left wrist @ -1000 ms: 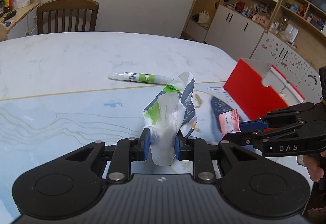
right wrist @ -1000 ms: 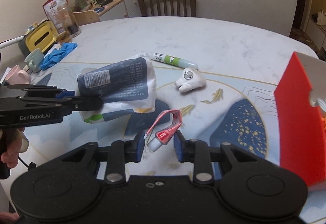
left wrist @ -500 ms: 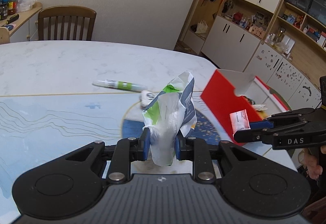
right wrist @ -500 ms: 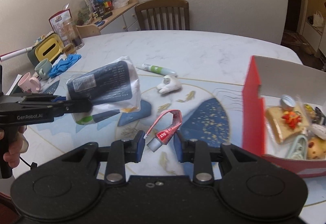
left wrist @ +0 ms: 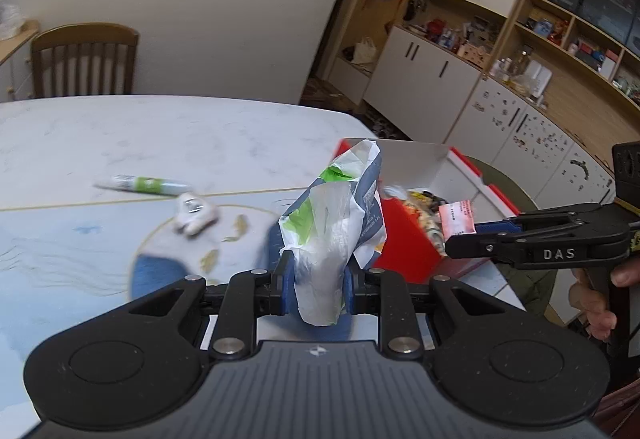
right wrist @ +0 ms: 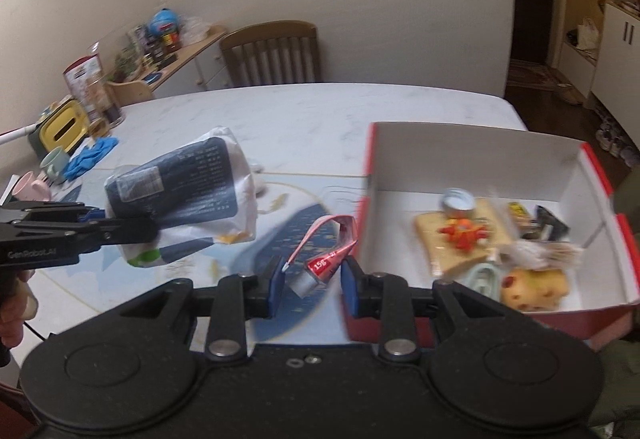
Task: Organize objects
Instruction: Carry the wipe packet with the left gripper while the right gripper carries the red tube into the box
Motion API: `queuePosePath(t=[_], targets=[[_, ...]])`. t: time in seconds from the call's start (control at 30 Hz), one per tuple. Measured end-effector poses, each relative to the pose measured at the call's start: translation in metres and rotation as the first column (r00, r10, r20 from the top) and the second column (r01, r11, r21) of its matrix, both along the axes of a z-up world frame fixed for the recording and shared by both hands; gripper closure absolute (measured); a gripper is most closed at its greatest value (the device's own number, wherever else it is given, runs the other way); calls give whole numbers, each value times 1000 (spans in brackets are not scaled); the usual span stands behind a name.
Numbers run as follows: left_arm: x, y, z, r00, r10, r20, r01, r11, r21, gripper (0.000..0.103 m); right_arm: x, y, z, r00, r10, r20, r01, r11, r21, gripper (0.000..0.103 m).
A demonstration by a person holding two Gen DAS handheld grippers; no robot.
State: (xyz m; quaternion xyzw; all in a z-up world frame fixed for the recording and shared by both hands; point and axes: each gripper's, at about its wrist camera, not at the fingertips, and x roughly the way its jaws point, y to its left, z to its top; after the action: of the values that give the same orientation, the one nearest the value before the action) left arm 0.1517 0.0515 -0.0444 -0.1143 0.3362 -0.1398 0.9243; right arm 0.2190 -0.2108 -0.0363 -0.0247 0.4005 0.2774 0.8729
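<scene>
- Far left on the marble table (right wrist: 280,111), in the right wrist view: a yellow-fronted container (right wrist: 60,127), a grey-green mug (right wrist: 54,164), a pink mug (right wrist: 30,188) and a heap of blue gloves (right wrist: 91,155) beside them.
- Left gripper (left wrist: 319,281) is clenched on the crumpled plastic bag (left wrist: 334,227); the blue pads squeeze its white lower end and the bag is carried clear above the table.
- From the right wrist view that bag (right wrist: 188,191) shows a dark blue printed panel and a green patch low down, with the left gripper (right wrist: 120,227) reaching in from the left edge.
- On the table behind, a green-and-white tube (left wrist: 140,184) lies flat, and just near of it sits a small white toy (left wrist: 195,212), both blurred.
- Centre: the right gripper (right wrist: 313,281) grasps a small red tube (right wrist: 326,265) marked 15g, silver cap toward the camera, flattened tail curling up and to the right.
- In the left wrist view the right gripper (left wrist: 460,235) comes in from the right, the tube's pale pink end (left wrist: 456,217) poking out over the box.
- Right: the red box (right wrist: 472,143) with white inner walls stands open on the near right part of the table.
- Inside it: a slice of toast (right wrist: 448,243) topped with a red figure (right wrist: 462,233), a metal lid (right wrist: 459,201), a yellowish bun (right wrist: 536,285); the rest is too blurred to name.
- A hand (left wrist: 596,303) grips the right gripper's handle at the far right edge.
- A wooden chair (right wrist: 272,53) stands at the table's far side.
</scene>
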Motion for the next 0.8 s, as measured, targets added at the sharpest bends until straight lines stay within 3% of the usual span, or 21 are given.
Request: queuePosePath(t=[0.6,0.8], targets=[[53,-116,2,992,-122,-18,123,991,56,81,45,-89,-8,997,-76,29,76,997,-14,73],[71,-154,-6,986,-159,-46,164,978,132,81,71,-109,-12,993,-108,43,110,993,-32,73]])
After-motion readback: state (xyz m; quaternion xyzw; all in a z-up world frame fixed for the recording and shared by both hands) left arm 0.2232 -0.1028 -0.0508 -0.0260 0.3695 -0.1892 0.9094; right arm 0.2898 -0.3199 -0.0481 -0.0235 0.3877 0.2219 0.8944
